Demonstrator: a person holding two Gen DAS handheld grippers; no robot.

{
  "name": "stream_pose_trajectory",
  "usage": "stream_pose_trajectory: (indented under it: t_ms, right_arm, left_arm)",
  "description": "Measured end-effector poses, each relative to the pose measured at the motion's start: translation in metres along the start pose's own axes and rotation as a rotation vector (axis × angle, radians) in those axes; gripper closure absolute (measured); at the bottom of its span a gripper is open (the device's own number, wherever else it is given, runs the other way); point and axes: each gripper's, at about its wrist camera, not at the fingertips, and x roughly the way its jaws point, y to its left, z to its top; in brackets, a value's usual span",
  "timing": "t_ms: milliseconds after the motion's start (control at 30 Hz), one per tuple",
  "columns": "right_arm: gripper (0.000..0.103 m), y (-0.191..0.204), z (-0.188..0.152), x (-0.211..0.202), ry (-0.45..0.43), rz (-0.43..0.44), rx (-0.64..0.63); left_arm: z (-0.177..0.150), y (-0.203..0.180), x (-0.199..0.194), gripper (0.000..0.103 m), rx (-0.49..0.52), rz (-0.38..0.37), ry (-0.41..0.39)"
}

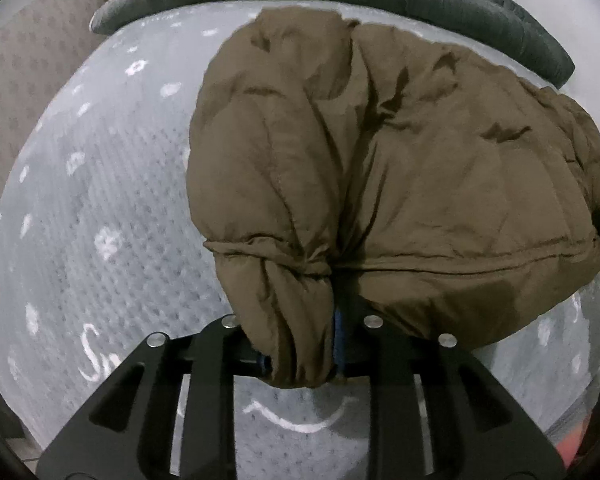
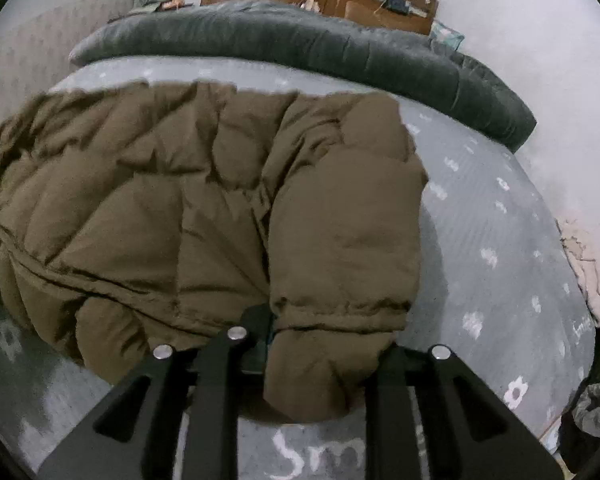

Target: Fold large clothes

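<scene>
Left wrist view: the brown padded jacket (image 1: pixel 380 168) is pinched by the left gripper (image 1: pixel 300 356) and right gripper (image 2: pixel 320 364), bulk hanging ahead over the grey bedspread (image 1: pixel 100 208), apparently mid-fold, and an even lowering is called for next.

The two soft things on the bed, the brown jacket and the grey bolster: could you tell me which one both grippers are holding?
The brown puffer jacket: the left gripper and right gripper each pinch a bunched fold of it. The grey bolster lies untouched along the bed's far edge.
</scene>
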Motion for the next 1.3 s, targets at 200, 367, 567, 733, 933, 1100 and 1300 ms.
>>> stream_pose_trajectory:
  t_ms: [200, 367, 567, 733, 933, 1100, 1300]
  right_arm:
    - [0.080, 0.002, -0.003, 0.011, 0.002, -0.001, 0.031]
    - [0.078, 0.001, -0.013, 0.007, 0.009, 0.005, 0.043]
    - [0.071, -0.004, -0.012, 0.009, 0.025, 0.006, 0.064]
    - [0.054, -0.015, -0.015, 0.002, 0.041, 0.021, 0.104]
    - [0.032, -0.033, -0.022, -0.015, 0.015, -0.011, 0.150]
    - [0.032, -0.060, -0.026, -0.023, -0.019, -0.035, 0.231]
    - [0.032, -0.063, -0.033, 0.005, 0.036, -0.079, 0.220]
  left_arm:
    - [-0.005, -0.004, 0.002, 0.073, -0.004, -0.014, -0.006]
    - [-0.008, 0.019, 0.009, 0.066, -0.016, -0.027, -0.007]
    - [-0.006, 0.031, 0.011, 0.056, -0.028, -0.018, -0.009]
    - [-0.009, 0.034, 0.004, 0.033, -0.047, 0.027, -0.020]
    - [-0.016, 0.050, -0.015, 0.019, -0.084, 0.045, -0.048]
    - [-0.019, 0.065, -0.027, 0.012, -0.116, 0.075, -0.073]
    - [-0.028, 0.095, -0.022, 0.007, -0.165, 0.114, -0.060]
